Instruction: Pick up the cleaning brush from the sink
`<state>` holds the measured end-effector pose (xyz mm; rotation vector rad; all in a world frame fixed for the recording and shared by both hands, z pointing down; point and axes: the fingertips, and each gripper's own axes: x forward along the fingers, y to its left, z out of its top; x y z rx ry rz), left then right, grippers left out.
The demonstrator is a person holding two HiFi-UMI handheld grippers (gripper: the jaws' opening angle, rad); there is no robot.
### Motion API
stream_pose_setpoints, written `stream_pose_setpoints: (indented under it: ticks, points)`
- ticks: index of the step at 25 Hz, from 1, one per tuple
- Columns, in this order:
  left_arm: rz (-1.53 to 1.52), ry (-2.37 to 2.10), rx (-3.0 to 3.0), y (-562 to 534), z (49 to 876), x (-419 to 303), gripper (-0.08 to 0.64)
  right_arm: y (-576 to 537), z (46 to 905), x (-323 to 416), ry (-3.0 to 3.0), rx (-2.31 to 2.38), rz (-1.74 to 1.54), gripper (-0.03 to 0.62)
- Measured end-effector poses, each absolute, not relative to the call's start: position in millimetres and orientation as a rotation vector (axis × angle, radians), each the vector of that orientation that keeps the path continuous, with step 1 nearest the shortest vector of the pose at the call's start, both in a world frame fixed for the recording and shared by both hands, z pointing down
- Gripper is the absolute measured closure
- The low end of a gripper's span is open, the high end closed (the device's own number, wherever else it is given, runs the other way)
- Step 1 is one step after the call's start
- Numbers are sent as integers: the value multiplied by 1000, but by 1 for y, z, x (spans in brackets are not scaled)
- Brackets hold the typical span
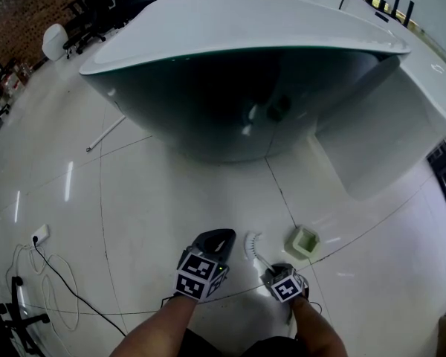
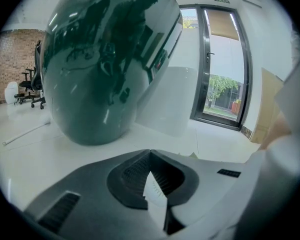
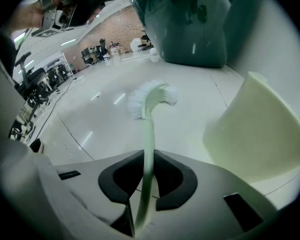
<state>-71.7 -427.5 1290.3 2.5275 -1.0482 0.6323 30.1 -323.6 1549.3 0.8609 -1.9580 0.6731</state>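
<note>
Nearest, the right hand-held gripper (image 3: 149,156) is clamped on the pale green handle of the cleaning brush (image 3: 149,104). The brush's white bristled head reaches out over the white tiled floor (image 1: 171,199), near a pale green holder (image 1: 303,242). Alongside, the left hand-held gripper (image 2: 150,154) has its jaws together, a white scrap showing between them. Beyond stands the big dark-green basin (image 1: 245,95).

The cleaning brush (image 3: 148,134) has a pale green handle and white bristles. The holder (image 3: 260,129) to its right is the same pale green. The far tub (image 1: 238,103) is dark green with a white rim. The floor (image 1: 134,199) is glossy white tile with thin dark joints. The left gripper (image 2: 151,179) and right gripper (image 3: 149,176) are grey with black pads, and their cubes (image 1: 201,272) carry black-and-white squares.
</note>
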Motion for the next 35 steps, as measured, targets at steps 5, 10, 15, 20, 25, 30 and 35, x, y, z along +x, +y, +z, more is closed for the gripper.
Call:
stream_pose_setpoints:
  ticks: [5,10,15,20,25,30,35]
  points:
    - [605,-1049,2527,-424,1285,-73,552,-323,1538,22,-1989,846,733,557]
    - [591,-1060,2517,-414,1280,-78,552,-323,1504,15,-2033,857,669,558]
    - [692,-1067,2495,-379,1275,-79,552,-331,1434,18,-2078,921,604,560]
    - [735,-1080,2448,-324,1244,-93,552,-311,1351,10,-2107,926,625,560]
    - [776,-1099,2428,-286,1185,-107,552,-295,1254,5,-2128,969,666,560]
    - [810,-1101,2425,-290,1024,-110,552,-288,1088,20,-2121,1010,734,560]
    - [771,-1126,2505,-301,840,-117,552,-269,918,13,-2136,1044,773,560]
